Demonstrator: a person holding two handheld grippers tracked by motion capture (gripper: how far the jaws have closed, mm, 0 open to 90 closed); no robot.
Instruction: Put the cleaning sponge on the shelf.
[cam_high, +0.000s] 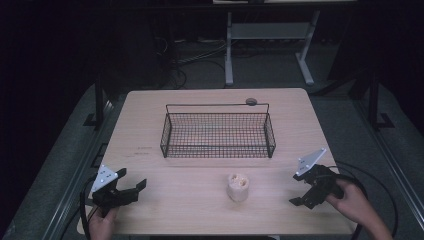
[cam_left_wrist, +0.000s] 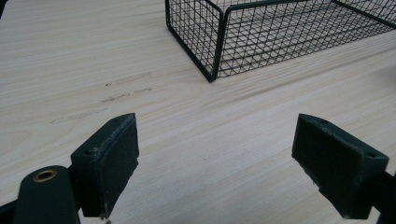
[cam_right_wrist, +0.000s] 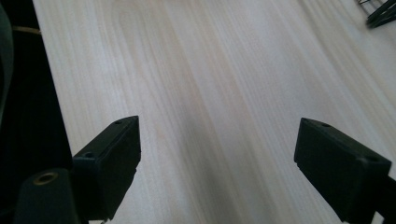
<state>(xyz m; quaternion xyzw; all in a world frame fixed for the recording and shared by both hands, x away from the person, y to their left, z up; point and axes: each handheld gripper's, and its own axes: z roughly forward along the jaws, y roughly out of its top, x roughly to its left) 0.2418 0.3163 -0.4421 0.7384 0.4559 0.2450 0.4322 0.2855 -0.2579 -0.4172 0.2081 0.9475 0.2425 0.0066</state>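
Note:
A black wire basket (cam_high: 217, 130) stands in the middle of the light wooden table (cam_high: 165, 200), and it looks empty. A small beige cup-shaped object (cam_high: 238, 186) with a lumpy top stands upright in front of the basket. My left gripper (cam_high: 132, 179) hovers at the front left, open, with nothing between its jaws. My right gripper (cam_high: 296, 189) is at the front right, also open and empty, to the right of the beige object. In the left gripper view the gripper (cam_left_wrist: 215, 158) faces the basket's near corner (cam_left_wrist: 217, 44). The right gripper (cam_right_wrist: 217, 163) looks along bare tabletop.
A small dark round thing (cam_high: 251, 101) lies just behind the basket's back rim. Cables trail from both grippers off the front edge. The table's edge (cam_right_wrist: 46, 93) runs down the left of the right gripper view. A white desk frame (cam_high: 270, 35) stands on the floor beyond.

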